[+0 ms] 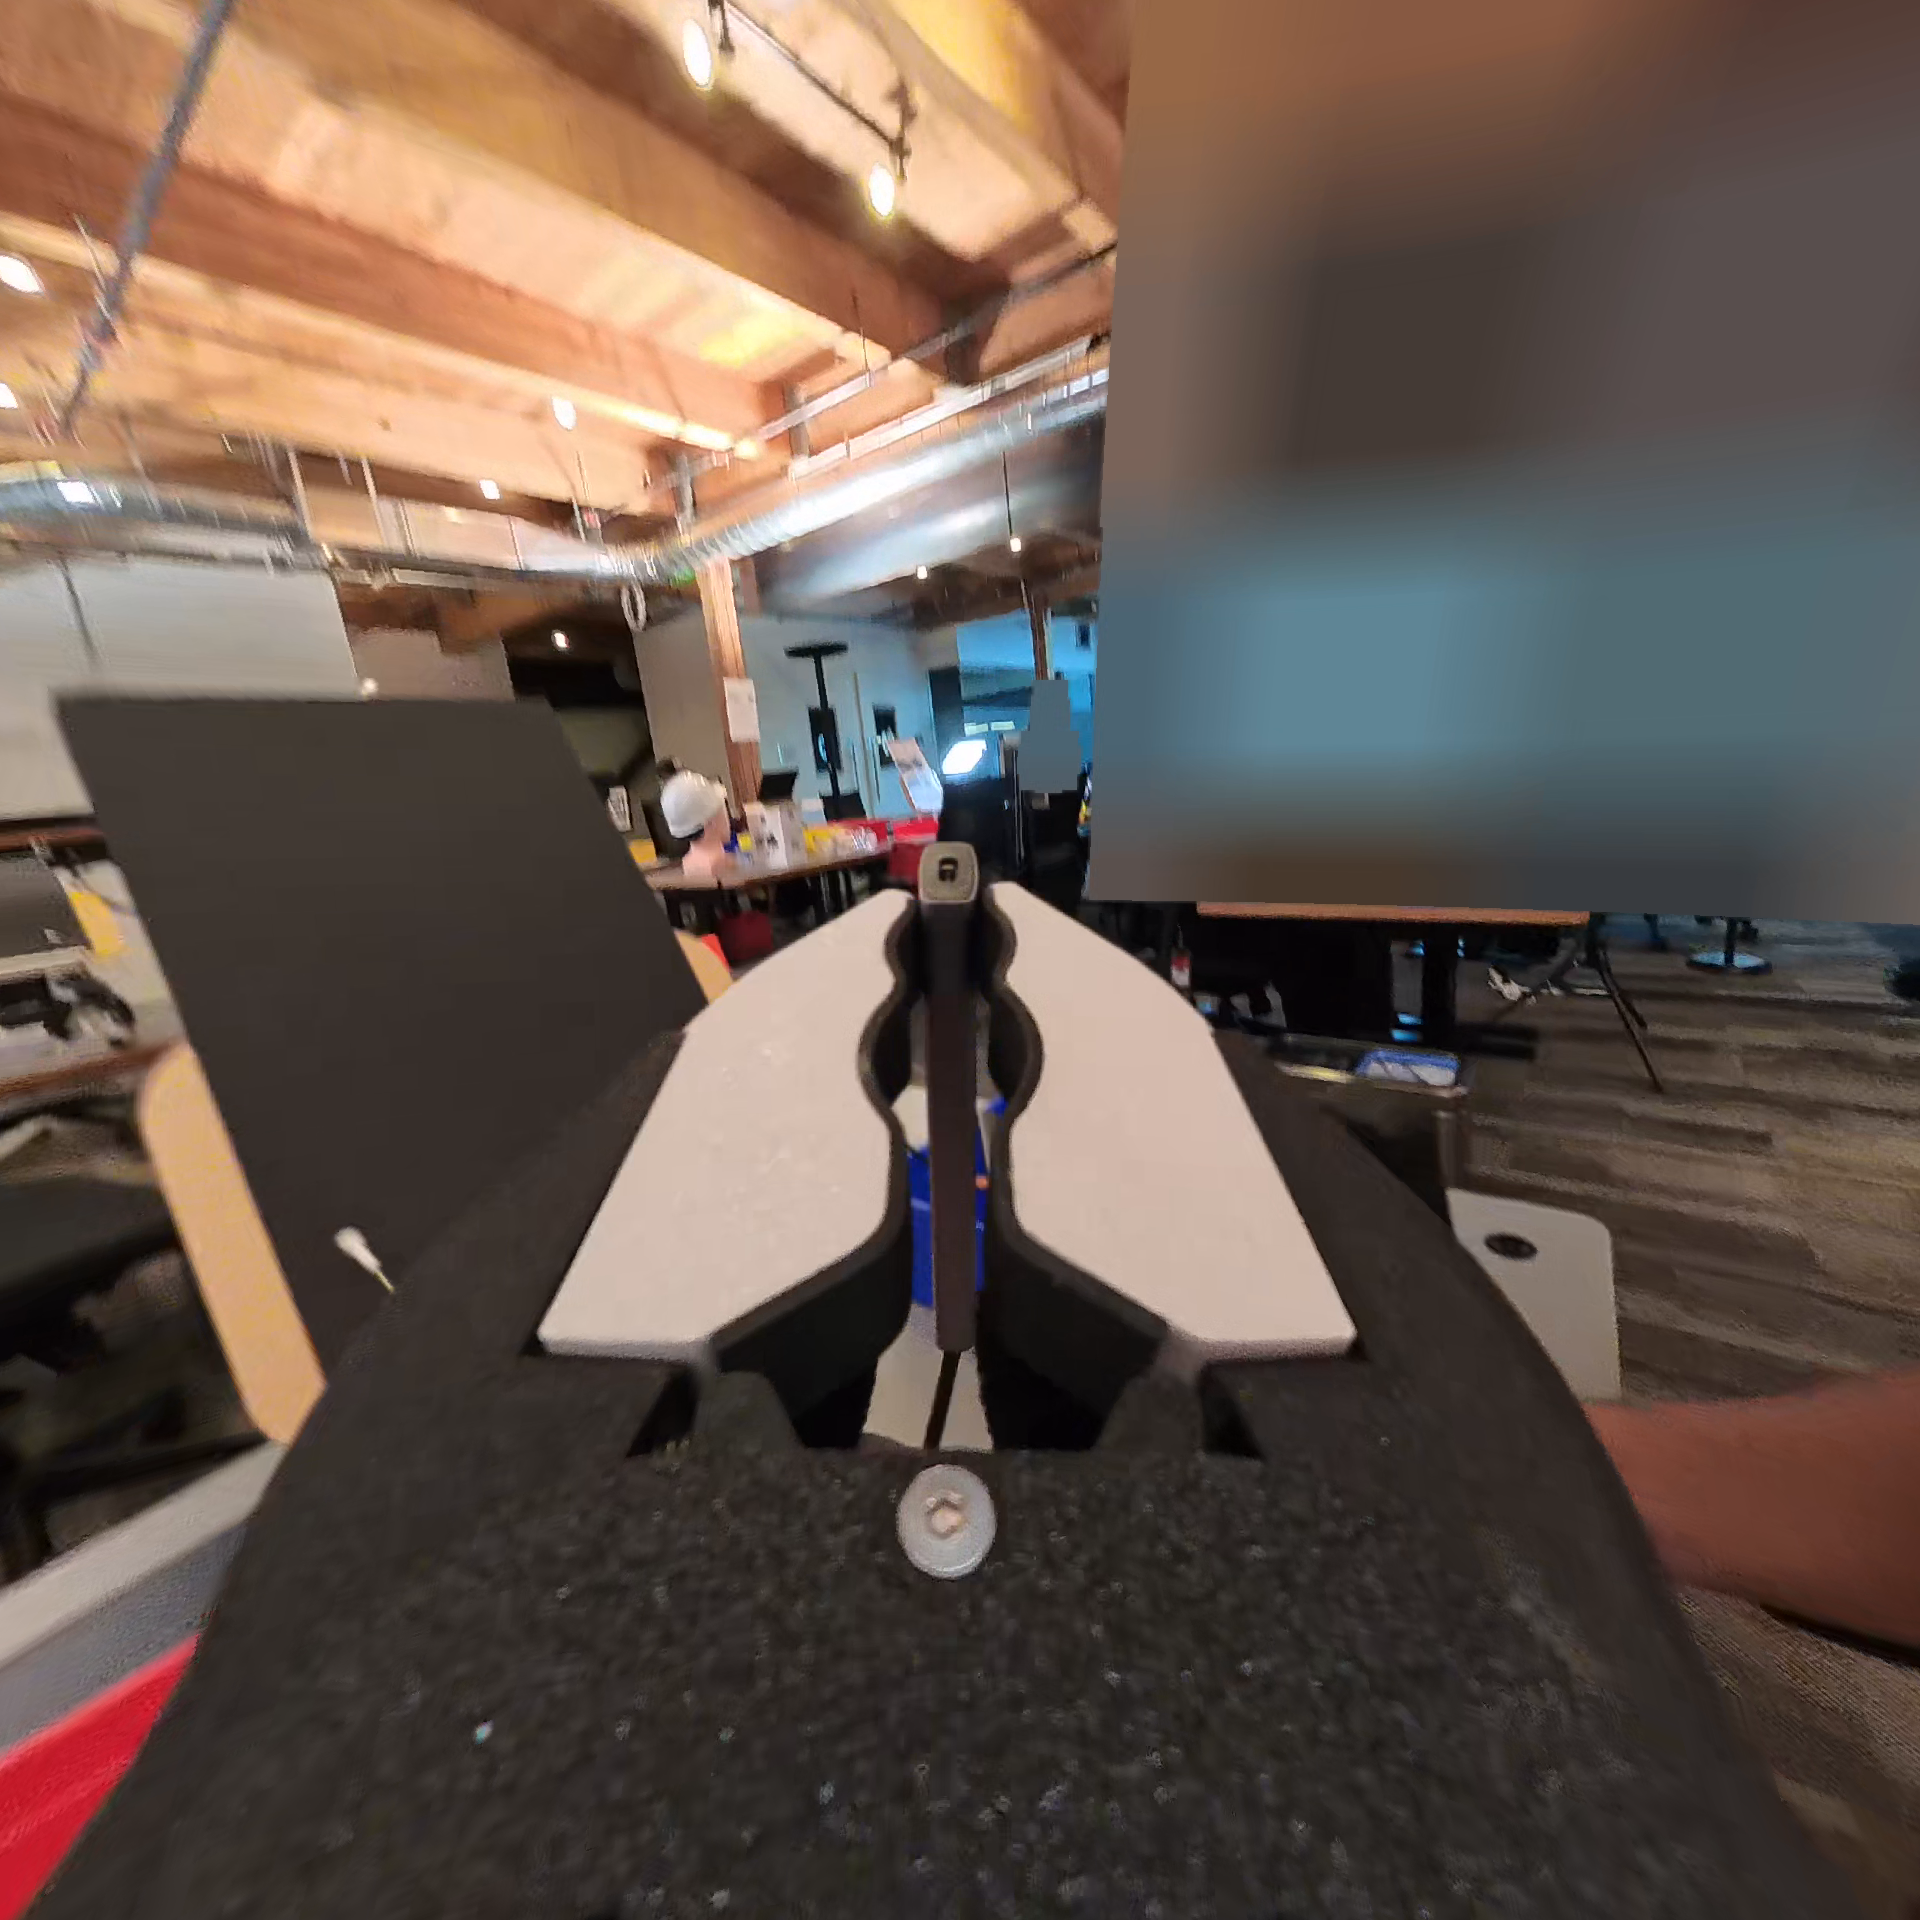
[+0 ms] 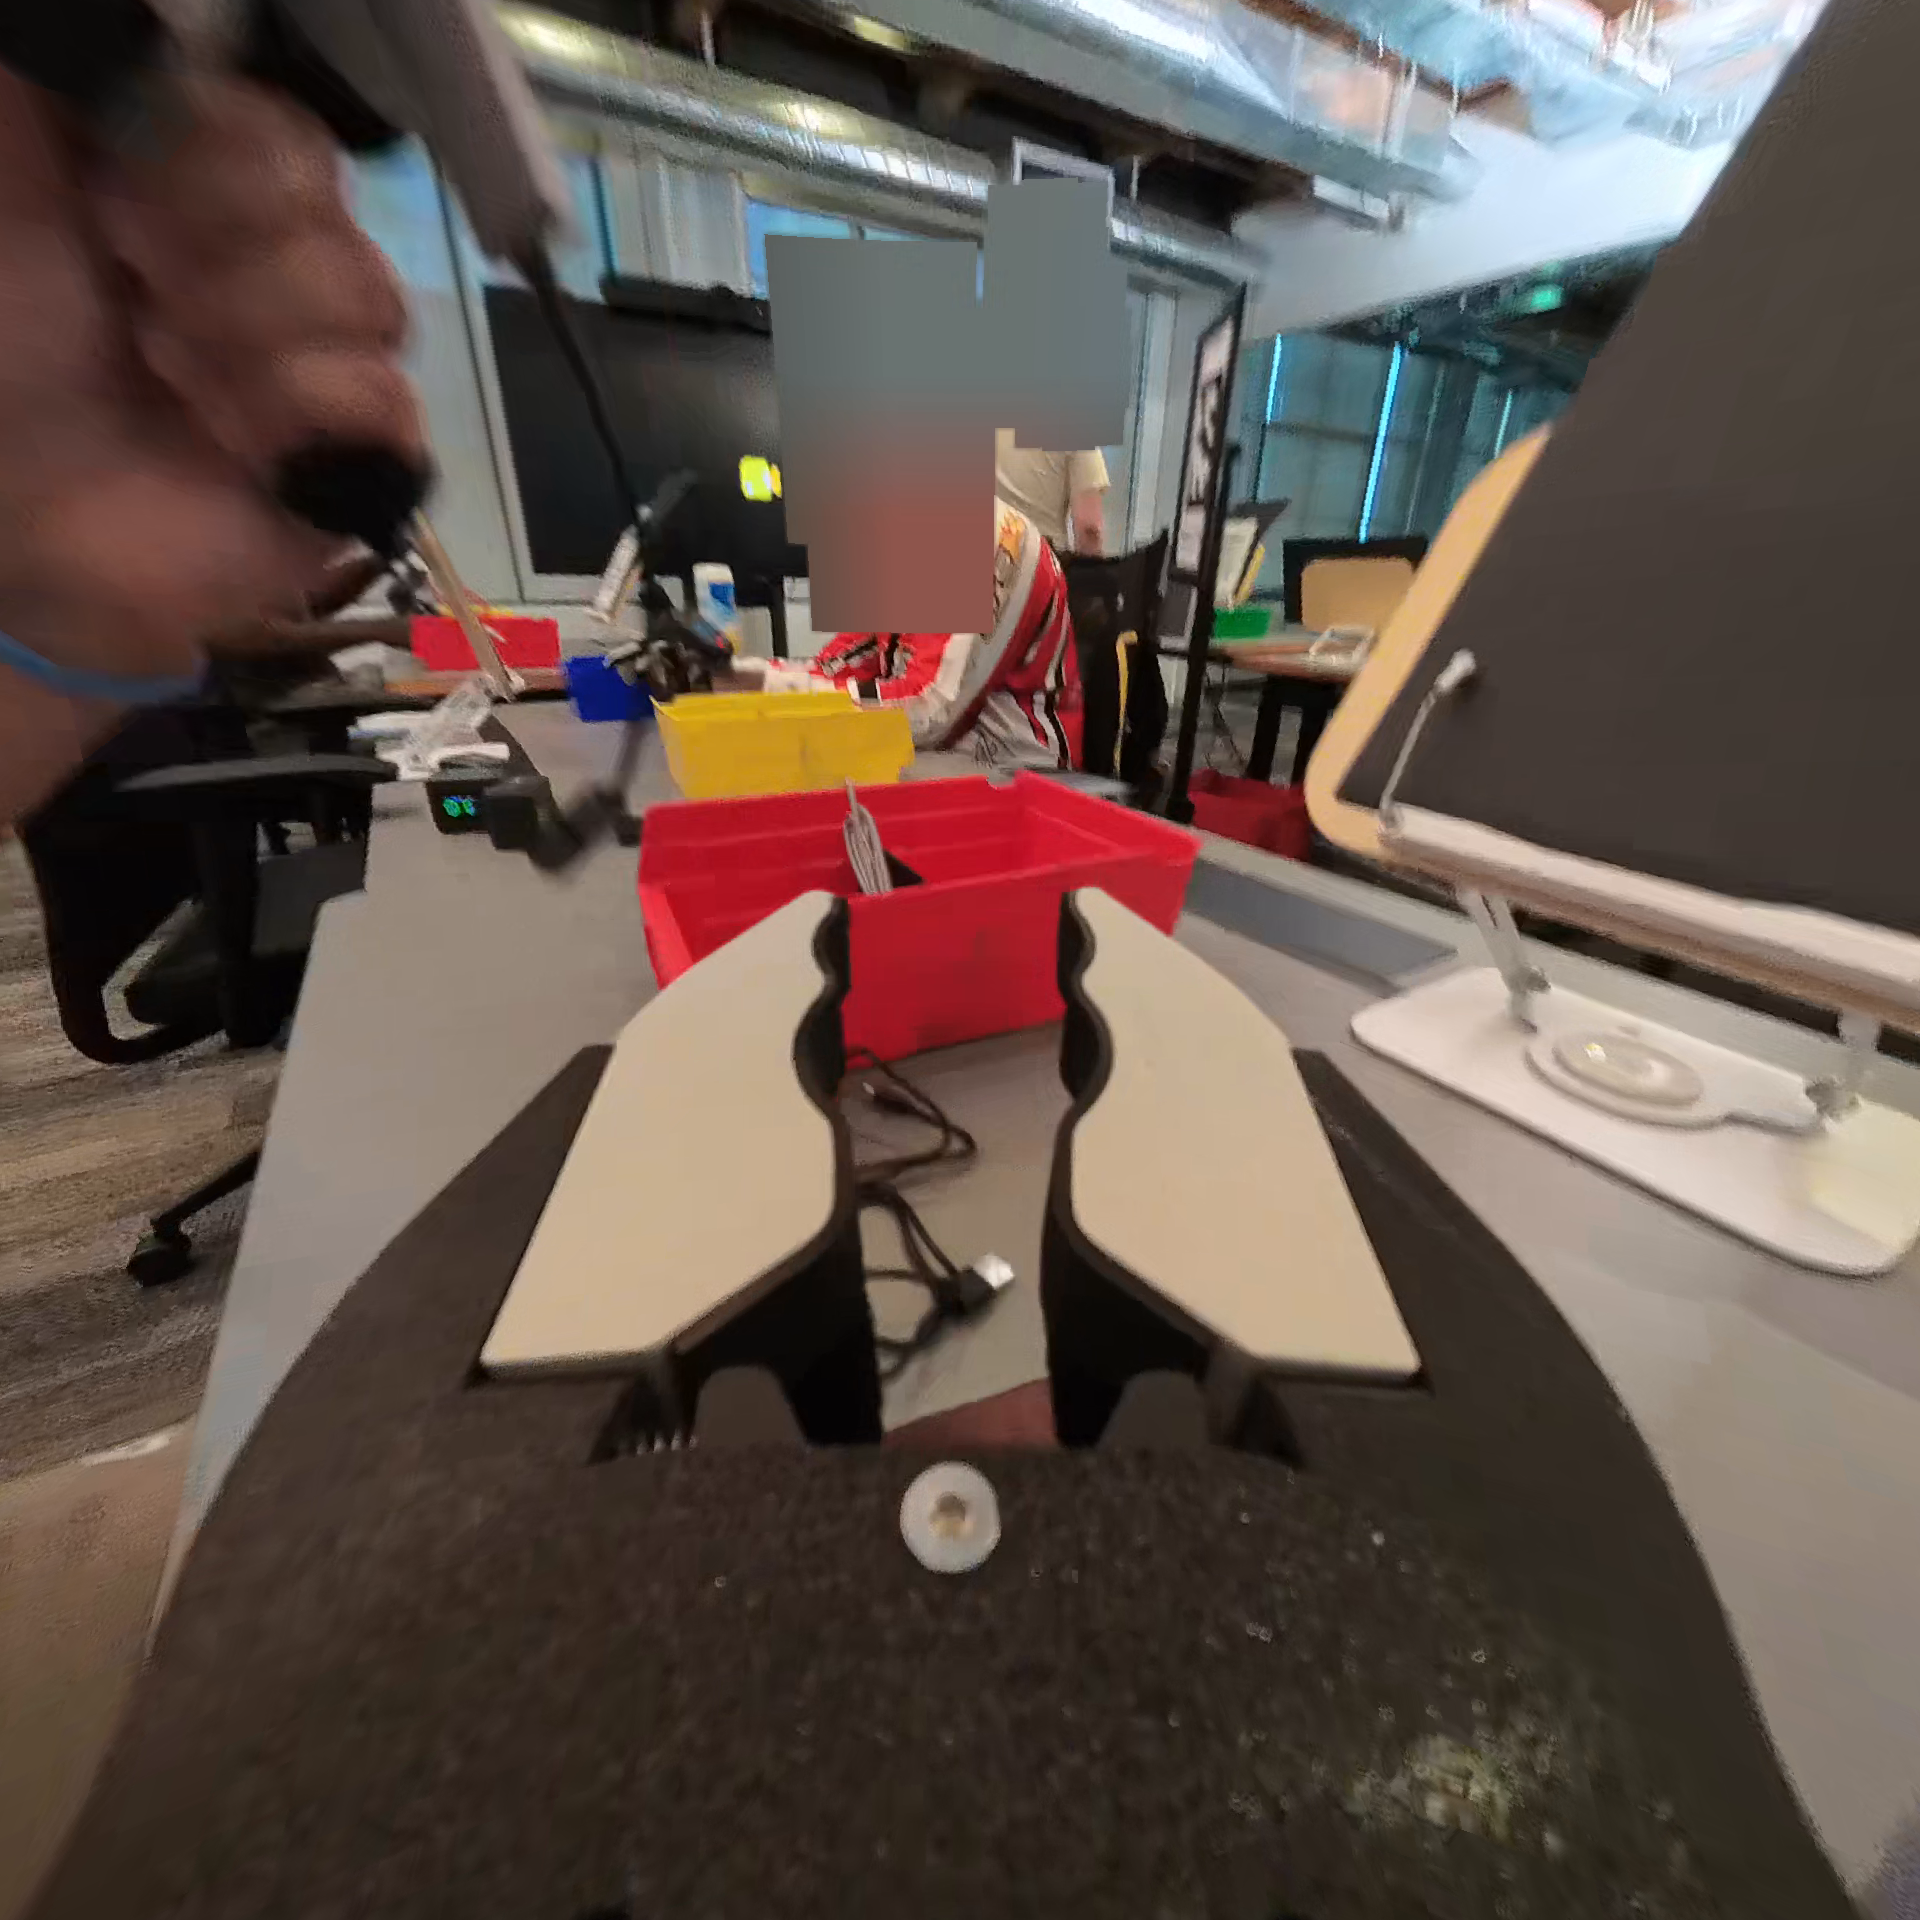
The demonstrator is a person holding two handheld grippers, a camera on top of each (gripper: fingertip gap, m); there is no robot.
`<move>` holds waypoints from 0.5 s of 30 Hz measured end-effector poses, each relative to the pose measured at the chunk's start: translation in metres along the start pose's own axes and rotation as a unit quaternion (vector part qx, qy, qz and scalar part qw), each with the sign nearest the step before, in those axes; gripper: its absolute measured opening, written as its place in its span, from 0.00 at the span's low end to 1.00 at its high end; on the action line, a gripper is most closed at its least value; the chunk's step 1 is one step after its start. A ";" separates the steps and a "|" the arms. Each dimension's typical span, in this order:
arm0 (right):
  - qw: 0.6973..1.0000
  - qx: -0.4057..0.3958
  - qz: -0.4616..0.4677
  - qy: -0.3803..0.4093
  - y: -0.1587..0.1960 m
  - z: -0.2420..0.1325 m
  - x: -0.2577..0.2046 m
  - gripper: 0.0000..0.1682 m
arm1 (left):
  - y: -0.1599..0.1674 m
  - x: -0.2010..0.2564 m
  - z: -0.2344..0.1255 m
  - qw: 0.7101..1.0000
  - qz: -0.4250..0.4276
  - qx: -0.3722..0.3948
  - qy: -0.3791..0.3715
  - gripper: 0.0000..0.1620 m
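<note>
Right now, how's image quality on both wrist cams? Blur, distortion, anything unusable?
Left wrist view: the tool and the dark cable plug it clamps are sharp; the wooden ceiling beams are smeared and bowed by the wide lens. Right wrist view: the hand at upper left is heavily motion-blurred; the red bin and black cable are soft but readable.

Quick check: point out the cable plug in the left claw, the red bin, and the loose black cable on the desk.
cable plug [image 1: 949,871], left wrist view, on its metal tip.
red bin [image 2: 966,961], right wrist view, on its front wall.
loose black cable [image 2: 914,1132], right wrist view, on a loop.
</note>
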State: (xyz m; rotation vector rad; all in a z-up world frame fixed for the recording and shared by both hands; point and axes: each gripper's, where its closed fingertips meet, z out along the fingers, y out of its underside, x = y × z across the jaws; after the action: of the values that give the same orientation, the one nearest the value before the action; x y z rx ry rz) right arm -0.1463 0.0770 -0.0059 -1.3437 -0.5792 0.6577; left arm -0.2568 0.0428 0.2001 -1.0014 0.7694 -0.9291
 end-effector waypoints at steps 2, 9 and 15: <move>0.998 -0.063 0.025 0.005 0.025 0.002 0.011 0.20 | -0.019 0.005 -0.009 1.000 0.029 -0.004 0.007 0.06; 0.957 -0.278 0.057 -0.060 0.111 0.017 -0.013 0.26 | 0.070 0.012 -0.052 0.968 0.131 -0.208 -0.060 0.06; 0.944 -0.303 0.052 -0.120 0.114 0.070 -0.012 0.23 | 0.171 0.018 -0.102 0.944 0.092 -0.292 -0.122 0.06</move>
State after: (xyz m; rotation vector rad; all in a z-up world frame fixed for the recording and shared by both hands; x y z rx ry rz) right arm -0.2159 0.1277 -0.1091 -1.8910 -0.9648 0.7689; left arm -0.2900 0.0328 0.0029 -1.5011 0.9313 -0.4005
